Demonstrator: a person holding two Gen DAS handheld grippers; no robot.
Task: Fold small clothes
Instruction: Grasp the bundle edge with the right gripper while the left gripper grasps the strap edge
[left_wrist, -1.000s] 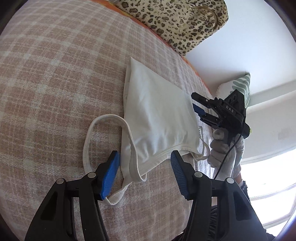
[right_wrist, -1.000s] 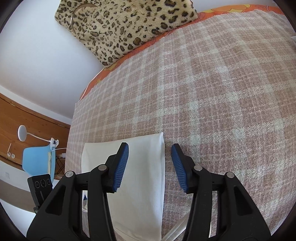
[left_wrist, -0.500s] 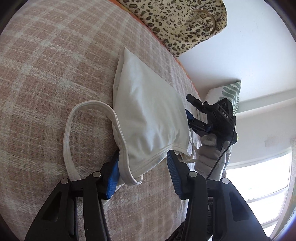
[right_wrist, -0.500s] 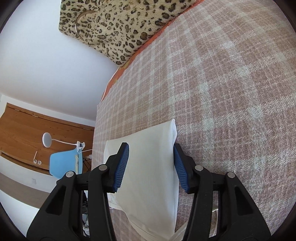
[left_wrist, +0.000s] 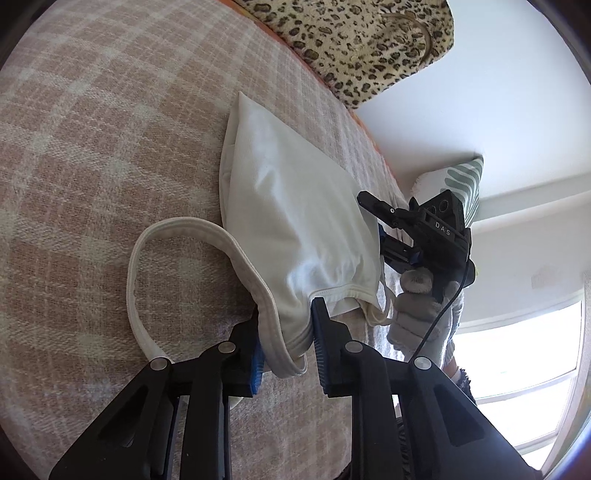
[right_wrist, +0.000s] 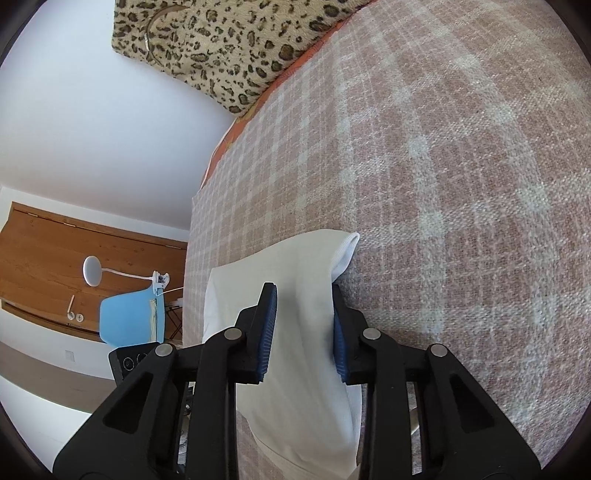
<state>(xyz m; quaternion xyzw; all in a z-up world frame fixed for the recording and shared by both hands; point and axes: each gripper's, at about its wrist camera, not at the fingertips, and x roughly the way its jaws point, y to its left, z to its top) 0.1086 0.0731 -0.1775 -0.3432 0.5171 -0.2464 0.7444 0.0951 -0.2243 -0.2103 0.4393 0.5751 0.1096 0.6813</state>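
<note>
A small white tank top (left_wrist: 291, 229) lies folded on the pink plaid bed cover (left_wrist: 92, 166), one strap (left_wrist: 147, 240) looped out to its left. My left gripper (left_wrist: 286, 332) has closed on the top's near hem by the strap and lifts it slightly. My right gripper (right_wrist: 303, 317) straddles the top's other edge (right_wrist: 306, 266), with its jaws narrowed around the cloth; a gap still shows beside the pads. The right gripper also shows in the left wrist view (left_wrist: 417, 229), held by a gloved hand (left_wrist: 417, 299).
A leopard-print bag (left_wrist: 354, 40) sits at the head of the bed by the white wall. A patterned pillow (left_wrist: 461, 181) lies at the bed's far side. A blue chair (right_wrist: 129, 317) and white lamp (right_wrist: 92, 271) stand beside the bed. A bright window (left_wrist: 517, 369) is at the right.
Both grippers moved in onto the top and narrowed their jaws. The left one closed on the hem by the strap; the cloth has bunched and risen between the right jaws.
</note>
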